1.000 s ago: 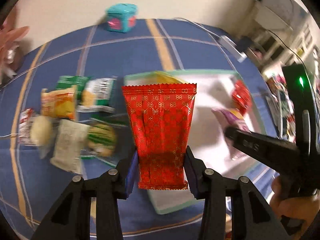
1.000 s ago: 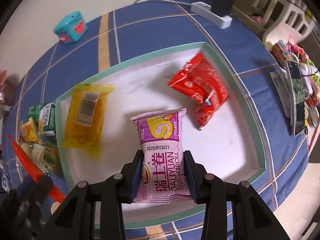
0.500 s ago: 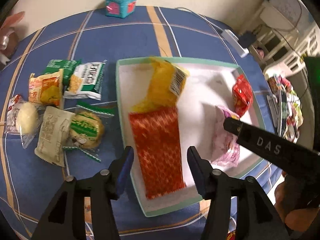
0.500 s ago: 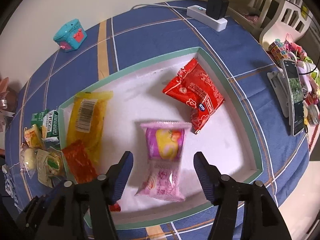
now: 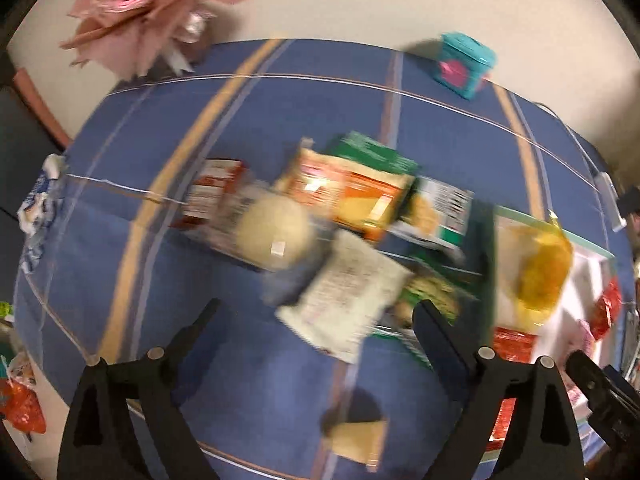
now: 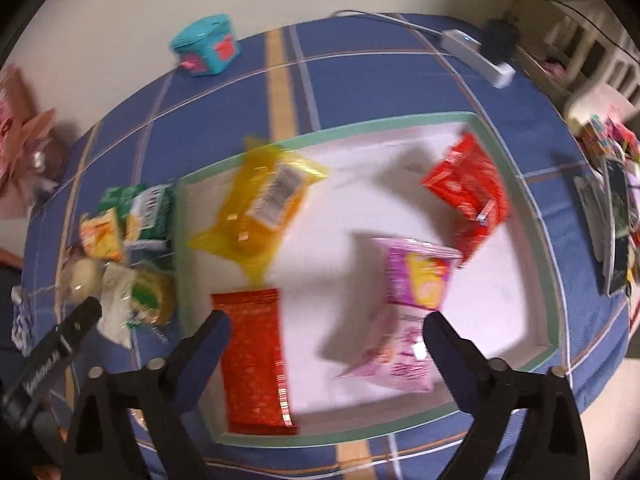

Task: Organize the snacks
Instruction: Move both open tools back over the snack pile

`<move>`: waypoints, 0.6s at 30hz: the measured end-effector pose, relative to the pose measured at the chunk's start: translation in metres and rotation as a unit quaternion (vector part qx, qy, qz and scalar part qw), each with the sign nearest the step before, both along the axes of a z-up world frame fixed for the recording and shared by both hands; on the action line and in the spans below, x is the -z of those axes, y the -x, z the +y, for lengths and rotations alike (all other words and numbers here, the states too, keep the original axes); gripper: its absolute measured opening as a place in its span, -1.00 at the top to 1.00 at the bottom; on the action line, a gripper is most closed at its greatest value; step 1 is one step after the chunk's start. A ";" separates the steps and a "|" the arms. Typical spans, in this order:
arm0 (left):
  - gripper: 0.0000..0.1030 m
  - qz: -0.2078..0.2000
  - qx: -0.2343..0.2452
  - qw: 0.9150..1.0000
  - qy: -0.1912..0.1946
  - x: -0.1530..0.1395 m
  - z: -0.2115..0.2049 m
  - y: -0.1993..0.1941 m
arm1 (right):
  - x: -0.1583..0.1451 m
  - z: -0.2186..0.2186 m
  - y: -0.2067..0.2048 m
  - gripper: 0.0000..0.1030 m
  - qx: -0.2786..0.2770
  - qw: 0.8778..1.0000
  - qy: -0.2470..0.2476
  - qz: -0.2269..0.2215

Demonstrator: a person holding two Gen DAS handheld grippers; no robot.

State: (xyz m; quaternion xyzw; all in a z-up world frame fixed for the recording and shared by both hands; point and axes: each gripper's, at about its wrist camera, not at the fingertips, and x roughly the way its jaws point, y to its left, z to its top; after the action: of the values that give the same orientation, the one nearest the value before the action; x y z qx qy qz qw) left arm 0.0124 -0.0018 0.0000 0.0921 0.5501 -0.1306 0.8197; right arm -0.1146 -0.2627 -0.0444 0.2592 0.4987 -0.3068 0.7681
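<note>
The blue plaid-covered tabletop point(image 6: 380, 76) carries a white, green-rimmed rectangular tray point(image 6: 516, 184) with bare floor between four snack packets point(image 6: 256, 360). Left tool point(image 5: 316, 316) and right tool point(image 6: 326, 332) hang above, jaws opening, gripping nothing.

A blue plaid-clothed table point(image 6: 360, 80) stands against a plain cream wall point(image 6: 120, 8) under warm indoor light.

Black claw point(image 6: 326, 338), silver screws
</note>
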 end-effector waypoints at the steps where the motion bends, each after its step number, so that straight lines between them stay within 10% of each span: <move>1: -0.85 -0.003 -0.006 1.000 -0.001 -0.001 0.006 -0.003 | -0.002 0.005 -0.001 -1.00 -0.003 1.000 0.003 -0.002; 18: -0.97 -0.017 0.003 1.000 -0.002 -0.018 0.047 -0.010 | -0.028 0.069 -0.035 -1.00 -0.079 0.996 0.018 -0.031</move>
State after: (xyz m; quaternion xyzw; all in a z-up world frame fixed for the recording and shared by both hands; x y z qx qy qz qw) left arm 0.0225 0.0449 0.0182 0.0977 0.5365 -0.1300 0.8281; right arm -0.0796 -0.1941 -0.0164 0.2144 0.4877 -0.2461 0.8097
